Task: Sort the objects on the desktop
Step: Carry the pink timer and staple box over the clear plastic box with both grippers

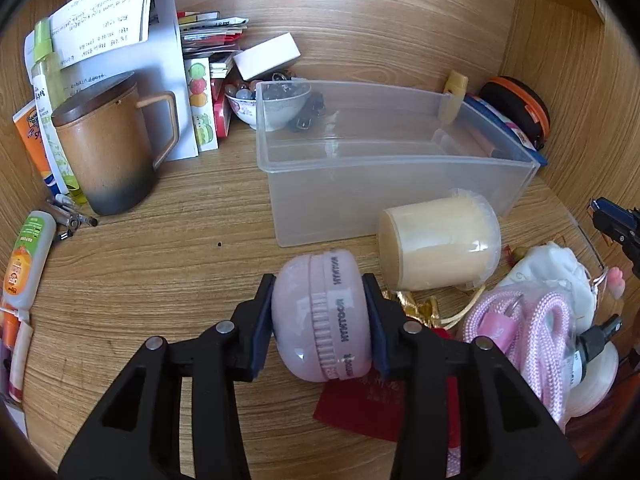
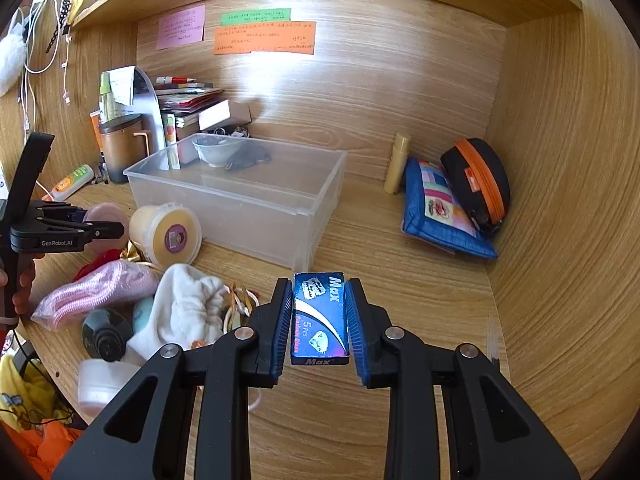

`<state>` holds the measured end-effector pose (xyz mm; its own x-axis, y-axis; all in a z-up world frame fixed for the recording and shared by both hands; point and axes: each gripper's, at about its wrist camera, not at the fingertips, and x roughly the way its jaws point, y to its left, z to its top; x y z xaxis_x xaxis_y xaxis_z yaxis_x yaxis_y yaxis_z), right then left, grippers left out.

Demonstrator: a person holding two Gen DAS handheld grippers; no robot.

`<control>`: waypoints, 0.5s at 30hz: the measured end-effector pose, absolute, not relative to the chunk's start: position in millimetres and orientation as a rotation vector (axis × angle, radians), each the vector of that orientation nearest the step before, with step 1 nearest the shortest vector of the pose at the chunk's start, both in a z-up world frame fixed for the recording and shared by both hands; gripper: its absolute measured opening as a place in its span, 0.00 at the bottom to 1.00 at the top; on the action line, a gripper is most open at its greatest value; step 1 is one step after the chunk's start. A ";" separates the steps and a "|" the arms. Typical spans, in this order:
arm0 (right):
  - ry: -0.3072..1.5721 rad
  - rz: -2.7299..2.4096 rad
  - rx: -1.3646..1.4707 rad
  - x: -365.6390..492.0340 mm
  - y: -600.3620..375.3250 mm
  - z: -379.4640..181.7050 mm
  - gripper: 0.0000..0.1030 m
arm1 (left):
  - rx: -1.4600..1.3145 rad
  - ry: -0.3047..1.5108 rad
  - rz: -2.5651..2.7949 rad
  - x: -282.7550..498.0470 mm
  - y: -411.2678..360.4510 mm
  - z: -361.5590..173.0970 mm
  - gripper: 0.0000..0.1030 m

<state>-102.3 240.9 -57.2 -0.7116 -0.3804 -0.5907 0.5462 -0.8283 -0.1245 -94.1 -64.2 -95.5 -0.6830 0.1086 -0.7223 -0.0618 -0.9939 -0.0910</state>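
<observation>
My left gripper (image 1: pixel 320 320) is shut on a round pink case (image 1: pixel 320 316) and holds it above the desk, in front of the clear plastic bin (image 1: pixel 400 196). The left gripper (image 2: pixel 116 230) and the pink case (image 2: pixel 106 216) also show in the right wrist view, left of the bin (image 2: pixel 256 216). My right gripper (image 2: pixel 319 318) is shut on a small blue "Max" box (image 2: pixel 319 316), held just in front of the bin's near corner. The right gripper's tip shows in the left wrist view at the right edge (image 1: pixel 616 228).
A cream tub (image 1: pixel 438 242) lies on its side by the bin. Pink cord (image 1: pixel 520 332), white cloth (image 2: pixel 184 304) and a red pouch (image 1: pixel 380 404) clutter the front. A brown mug (image 1: pixel 112 144), bowl (image 1: pixel 276 104), papers and tubes stand left. Pouches (image 2: pixel 448 208) lean right.
</observation>
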 end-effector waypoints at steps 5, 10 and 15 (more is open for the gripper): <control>0.425 -2.472 0.742 -105.5 231.0 -47.9 0.24 | -1.188 -0.135 2.813 -93.9 -70.6 -92.5 0.39; 0.435 -2.458 0.720 -109.7 220.2 -38.7 0.24 | -1.143 -0.139 2.839 -89.5 -74.5 -80.1 0.39; 0.433 -2.444 0.701 -112.9 209.3 -30.1 0.24 | -1.089 -0.108 2.876 -87.6 -74.7 -62.2 0.39</control>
<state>-112.9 209.3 -30.1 -0.7095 -0.4212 -0.5649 0.5898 -0.7937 -0.1490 -87.6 -74.7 -62.2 -0.7477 0.0855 -0.6585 -0.0360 -0.9954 -0.0883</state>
